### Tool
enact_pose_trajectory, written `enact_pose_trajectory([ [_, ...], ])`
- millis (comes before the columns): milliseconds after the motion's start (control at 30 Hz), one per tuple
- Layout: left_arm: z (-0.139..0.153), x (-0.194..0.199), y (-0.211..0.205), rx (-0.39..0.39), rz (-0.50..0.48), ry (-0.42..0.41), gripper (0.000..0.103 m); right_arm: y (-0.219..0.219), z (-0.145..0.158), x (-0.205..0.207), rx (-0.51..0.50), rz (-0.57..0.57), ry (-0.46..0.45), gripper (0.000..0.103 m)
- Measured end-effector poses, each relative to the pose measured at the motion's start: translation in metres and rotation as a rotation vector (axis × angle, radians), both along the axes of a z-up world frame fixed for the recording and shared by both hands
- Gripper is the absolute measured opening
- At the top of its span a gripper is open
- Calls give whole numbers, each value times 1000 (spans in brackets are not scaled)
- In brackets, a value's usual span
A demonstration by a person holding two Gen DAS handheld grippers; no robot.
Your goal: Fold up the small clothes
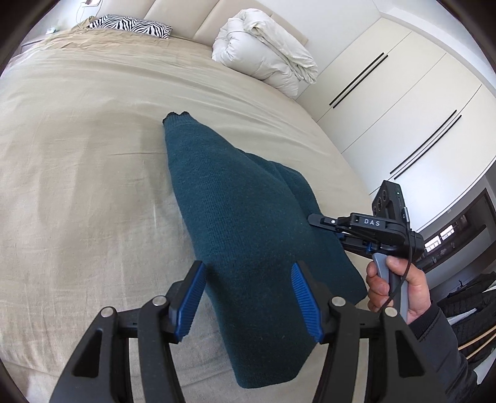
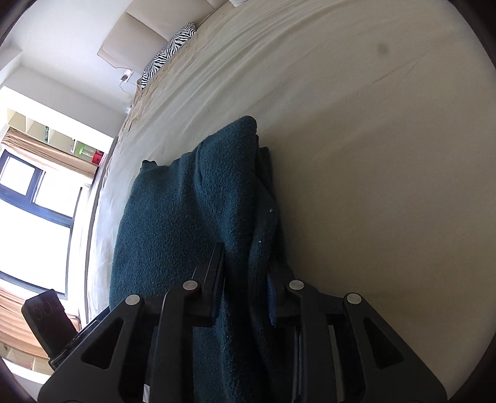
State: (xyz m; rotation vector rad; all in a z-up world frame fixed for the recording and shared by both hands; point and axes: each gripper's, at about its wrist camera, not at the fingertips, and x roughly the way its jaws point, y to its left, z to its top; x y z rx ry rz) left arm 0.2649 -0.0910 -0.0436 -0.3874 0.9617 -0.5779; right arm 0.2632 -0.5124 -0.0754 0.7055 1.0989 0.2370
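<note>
1. A beige bed [image 1: 93, 155] fills most of both views.
2. A zebra-striped pillow [image 1: 130, 26] lies at the upper left of the left wrist view.
3. A rolled white duvet [image 1: 266, 52] sits at upper centre, beside it.
4. White wardrobe doors [image 1: 403, 102] with thin black handles stand on the right.
5. A window [image 2: 34, 210] with tan curtains shows at the left of the right wrist view.

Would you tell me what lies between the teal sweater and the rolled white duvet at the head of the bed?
Only bare beige bedsheet. In the left wrist view nothing rests between the teal sweater and the white duvet.
</note>
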Motion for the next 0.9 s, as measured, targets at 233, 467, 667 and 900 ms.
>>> enact_pose_trajectory([
  [233, -18, 23, 10, -12, 30, 73, 72, -23, 33, -21, -21, -71, -84, 79],
  [467, -39, 47, -22, 11, -85, 178, 68, -3, -4, -4, 46, 72, 9, 78],
  [667, -34, 47, -41, 153, -88, 148, 54, 33, -4, 7, -72, 95, 7, 31],
  [900, -1, 14, -41, 261, -82, 57, 43, 96, 56, -21, -404, 147, -113, 19],
])
